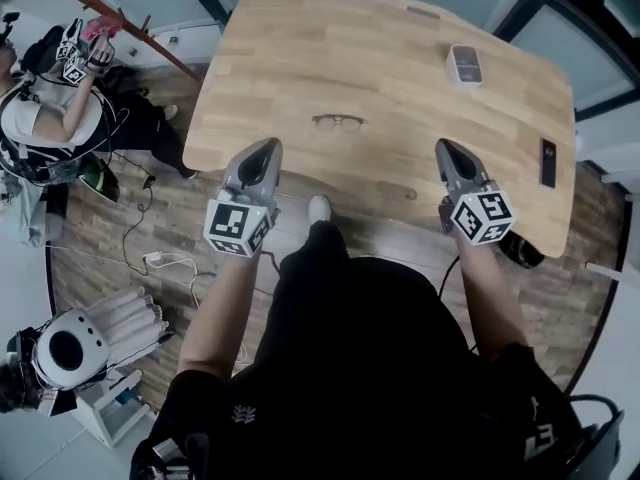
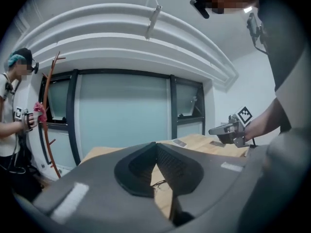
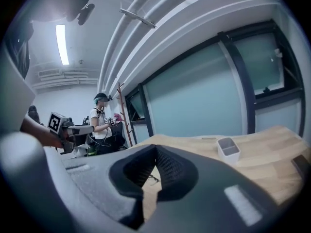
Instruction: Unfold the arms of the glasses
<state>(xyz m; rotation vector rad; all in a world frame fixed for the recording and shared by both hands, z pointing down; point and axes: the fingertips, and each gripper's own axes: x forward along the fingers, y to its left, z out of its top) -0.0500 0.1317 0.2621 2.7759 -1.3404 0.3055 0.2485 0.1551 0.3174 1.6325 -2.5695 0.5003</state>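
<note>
White container (image 1: 465,64) on wooden table (image 1: 330,48); black slab (image 1: 548,162) near right edge.

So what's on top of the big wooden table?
Glasses, a small white box and a flat black thing. The left claw and right claw hide bits of the near edge.
</note>
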